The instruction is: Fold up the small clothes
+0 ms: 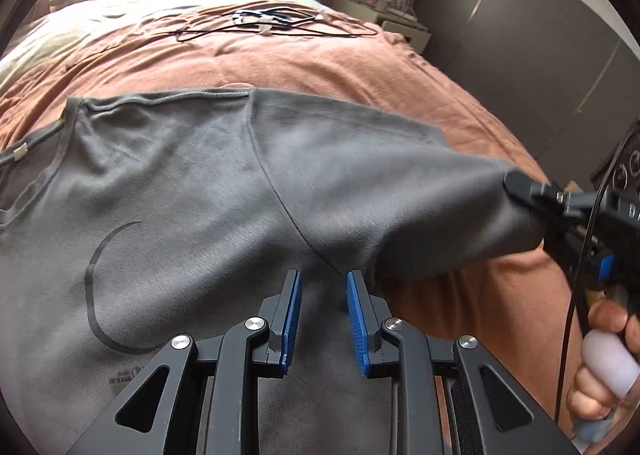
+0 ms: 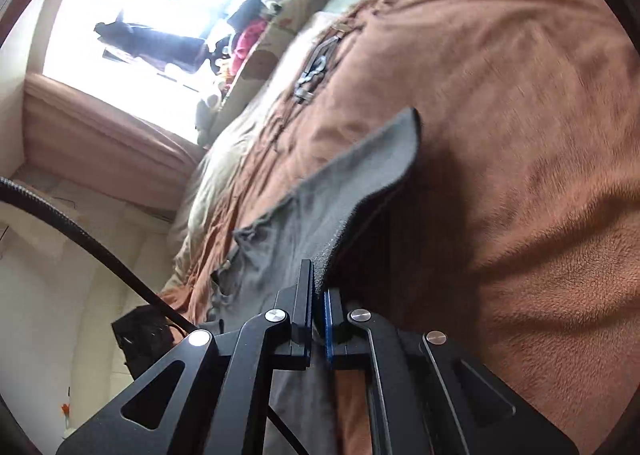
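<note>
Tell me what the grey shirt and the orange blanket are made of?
The grey shirt looks like soft, matte knit cotton: it drapes limply and has stitched hems. The orange blanket looks like fuzzy fleece or plush, with a short nap showing. The right claw pinches the sleeve; exact fibres can't be told.

A grey T-shirt lies spread front-up across the near part of the rust-brown blanket. Its fabric is soft and slightly fuzzy, with a thin black curved line printed on the chest and small print below it. The neckline shows a white tag. One short sleeve is lifted off the blanket, its hem edge raised and taut.
</note>
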